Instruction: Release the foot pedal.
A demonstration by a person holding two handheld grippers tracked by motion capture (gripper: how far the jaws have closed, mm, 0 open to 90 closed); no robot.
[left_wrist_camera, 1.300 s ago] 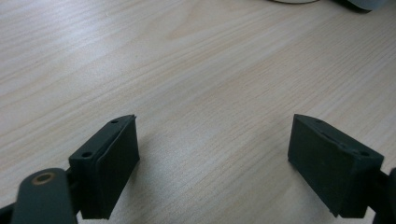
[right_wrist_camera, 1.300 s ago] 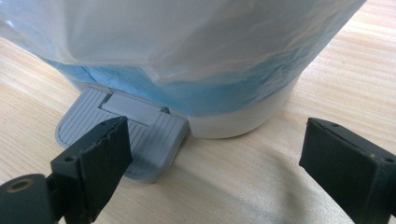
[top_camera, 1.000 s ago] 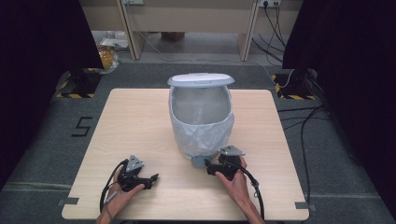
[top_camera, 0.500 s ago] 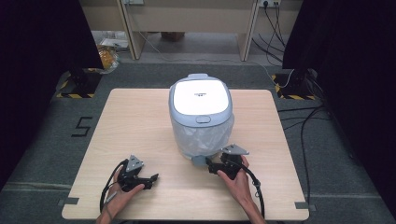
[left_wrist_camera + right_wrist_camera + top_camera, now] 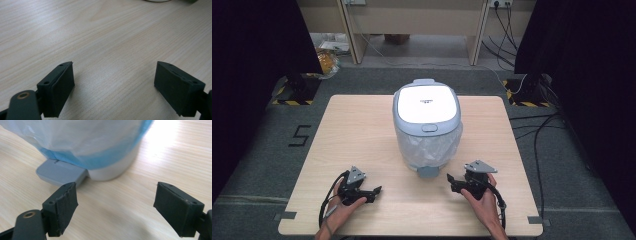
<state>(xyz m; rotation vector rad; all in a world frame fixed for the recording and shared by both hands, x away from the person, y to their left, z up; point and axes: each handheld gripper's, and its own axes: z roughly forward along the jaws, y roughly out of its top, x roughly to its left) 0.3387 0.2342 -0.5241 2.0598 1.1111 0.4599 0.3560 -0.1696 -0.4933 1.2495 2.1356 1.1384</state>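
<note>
Right gripper released, empty, low on surface beside pedal of lidded bin at centre. Left gripper likewise spread, well apart. Probably light, stiff plastic, slick liner; best pressed at pedal.

Left gripper at 7 o'clock, black body, grey three-cornered plate on top, black looping cable; right gripper at 5 o'clock alike; blocky black jaws with small screw holes; bare forearms
</note>
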